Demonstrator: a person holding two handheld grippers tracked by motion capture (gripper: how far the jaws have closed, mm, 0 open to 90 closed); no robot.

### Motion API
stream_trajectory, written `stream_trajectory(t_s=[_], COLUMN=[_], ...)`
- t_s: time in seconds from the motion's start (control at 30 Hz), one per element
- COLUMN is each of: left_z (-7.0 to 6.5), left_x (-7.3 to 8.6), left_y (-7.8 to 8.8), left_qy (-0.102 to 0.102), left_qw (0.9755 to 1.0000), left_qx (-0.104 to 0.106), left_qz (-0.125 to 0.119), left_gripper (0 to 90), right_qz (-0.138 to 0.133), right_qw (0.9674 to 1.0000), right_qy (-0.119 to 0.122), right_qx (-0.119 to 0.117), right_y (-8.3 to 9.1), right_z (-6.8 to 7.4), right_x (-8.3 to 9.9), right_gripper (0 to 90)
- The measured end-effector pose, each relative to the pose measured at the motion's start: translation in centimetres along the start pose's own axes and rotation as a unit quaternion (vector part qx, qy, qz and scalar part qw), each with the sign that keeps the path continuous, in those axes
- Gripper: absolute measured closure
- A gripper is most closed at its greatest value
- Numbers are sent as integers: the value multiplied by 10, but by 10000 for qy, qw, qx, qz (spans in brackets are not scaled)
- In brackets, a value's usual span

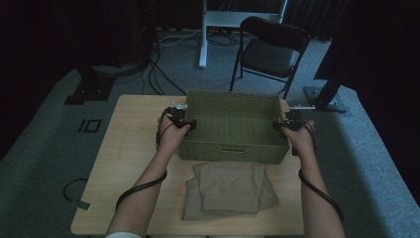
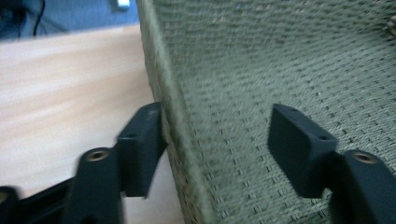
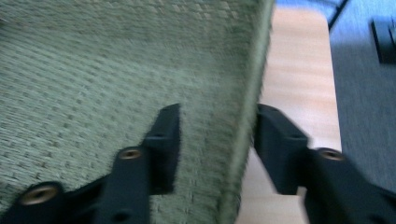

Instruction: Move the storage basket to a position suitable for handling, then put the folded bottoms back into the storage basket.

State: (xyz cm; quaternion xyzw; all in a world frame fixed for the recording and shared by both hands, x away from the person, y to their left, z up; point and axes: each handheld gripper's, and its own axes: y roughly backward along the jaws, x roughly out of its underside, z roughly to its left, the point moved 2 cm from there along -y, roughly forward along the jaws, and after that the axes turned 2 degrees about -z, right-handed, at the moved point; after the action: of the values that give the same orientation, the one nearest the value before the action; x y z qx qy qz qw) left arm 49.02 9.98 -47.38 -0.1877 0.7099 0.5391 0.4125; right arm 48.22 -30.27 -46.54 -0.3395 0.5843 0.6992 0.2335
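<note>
Two grippers straddle the end walls of the woven green basket (image 1: pixel 233 124) at the frame's centre on the desk (image 1: pixel 129 148): left gripper (image 1: pixel 190 124) and right gripper (image 1: pixel 278 126), jaws open, seemingly not pressing. Folded beige trousers (image 1: pixel 230 188) lie below.
</note>
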Motion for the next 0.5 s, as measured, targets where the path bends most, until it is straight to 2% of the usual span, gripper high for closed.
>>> stream_trajectory(t_s=[0.03, 0.1, 0.13, 0.27, 0.37, 0.4, 0.5], left_z=[0, 0, 0, 1, 1, 2, 2], left_x=[-2, -4, -5, -8, -8, -8, -8], left_y=[2, 6, 8, 16, 20, 24, 31], left_qy=[72, 7, 29, 78, 55, -34, -79], left_qw=[10000, 9999, 9999, 9994, 9991, 9990, 9983], left_qx=[29, 87, 140, 330, 415, 440, 572], left_qz=[13, 89, 79, 53, 57, 57, -65], left_gripper=[290, 210, 180, 150, 150, 150, 151], right_qz=[-85, -332, -347, -434, -466, -507, -646], right_qw=[10000, 9994, 9993, 9982, 9978, 9975, 9964], right_qy=[-25, 79, 41, 257, 353, 386, 398], right_qx=[-27, -105, -158, -312, -320, -312, -369], right_y=[2, 4, 5, 7, 9, 11, 18], right_z=[1, 3, 4, 7, 10, 12, 15], right_x=[-1, -4, -4, -5, -4, -4, -3], right_gripper=[427, 360, 326, 200, 187, 165, 160])
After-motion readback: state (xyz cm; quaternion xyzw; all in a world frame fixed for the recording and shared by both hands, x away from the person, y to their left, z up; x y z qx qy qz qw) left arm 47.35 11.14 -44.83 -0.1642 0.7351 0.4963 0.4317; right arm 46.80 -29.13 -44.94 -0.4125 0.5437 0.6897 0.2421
